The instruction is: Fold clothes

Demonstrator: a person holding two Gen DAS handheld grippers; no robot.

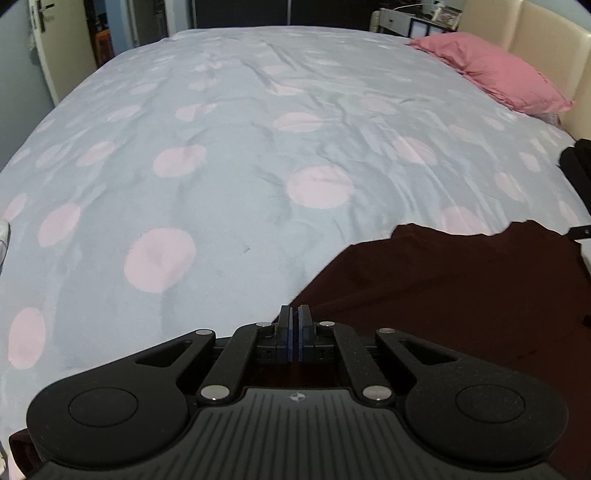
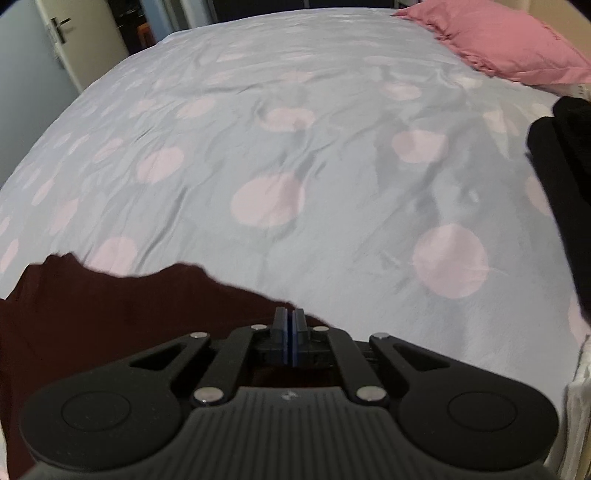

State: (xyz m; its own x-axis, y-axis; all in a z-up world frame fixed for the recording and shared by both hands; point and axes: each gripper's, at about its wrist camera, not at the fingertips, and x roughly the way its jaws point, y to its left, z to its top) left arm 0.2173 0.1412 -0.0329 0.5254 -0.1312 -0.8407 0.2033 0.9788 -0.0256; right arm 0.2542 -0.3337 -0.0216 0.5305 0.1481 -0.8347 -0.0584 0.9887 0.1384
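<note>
A dark maroon garment [image 1: 461,295] lies flat on the near part of the bed, its far edge ragged against the cover. My left gripper [image 1: 294,308] is shut with its blue pads together right at the garment's left edge, pinching the cloth. In the right wrist view the same garment [image 2: 110,314] spreads to the left. There my right gripper [image 2: 288,311] is shut on its right edge where cloth meets cover. The cloth under both gripper bodies is hidden.
The bed carries a pale blue cover with pink dots [image 1: 221,147] [image 2: 295,147]. A pink pillow [image 1: 498,70] [image 2: 509,40] rests by the cream headboard [image 1: 535,33]. A pile of black clothing [image 2: 561,158] sits at the right edge. A door [image 1: 44,37] stands far left.
</note>
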